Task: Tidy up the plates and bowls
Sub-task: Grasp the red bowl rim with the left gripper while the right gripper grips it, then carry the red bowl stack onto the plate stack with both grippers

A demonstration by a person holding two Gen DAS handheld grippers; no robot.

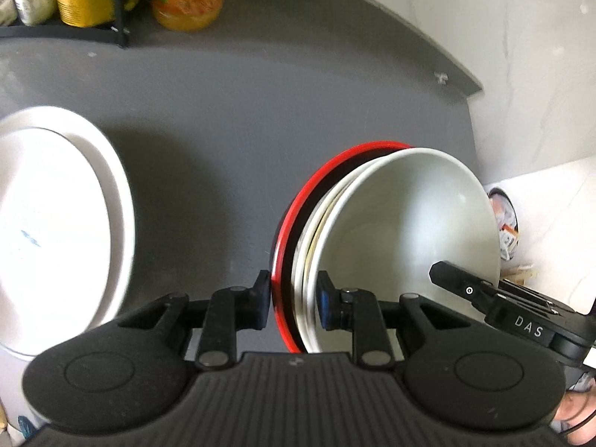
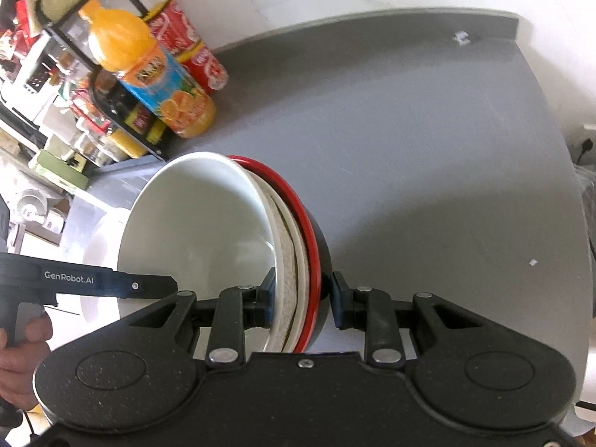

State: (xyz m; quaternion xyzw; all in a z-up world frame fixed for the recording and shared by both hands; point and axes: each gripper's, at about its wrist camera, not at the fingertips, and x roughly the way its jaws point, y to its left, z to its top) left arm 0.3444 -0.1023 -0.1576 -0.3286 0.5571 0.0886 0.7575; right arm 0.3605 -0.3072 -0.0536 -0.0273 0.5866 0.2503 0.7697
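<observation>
A nested stack of bowls hangs tilted on edge above the grey table point(image 1: 242, 130). The outermost is a black bowl with a red rim point(image 1: 298, 201), and white bowls point(image 1: 402, 216) sit inside it. My left gripper point(image 1: 294, 298) is shut on the stack's rim, one finger on the black outside and one inside the white bowl. From the opposite side my right gripper point(image 2: 303, 300) is shut on the same rim, with the white bowl point(image 2: 193, 223) to its left and the red rim point(image 2: 309, 231) at its middle. A stack of white plates point(image 1: 56, 223) lies on the table, left of the bowls.
An orange juice bottle point(image 2: 149, 70), red cola cans point(image 2: 197, 52) and a black rack point(image 2: 111, 119) of jars stand at the table's far left. A white wall point(image 1: 503, 37) borders the table's far edge. A hand point(image 2: 22, 350) holds the left gripper's handle.
</observation>
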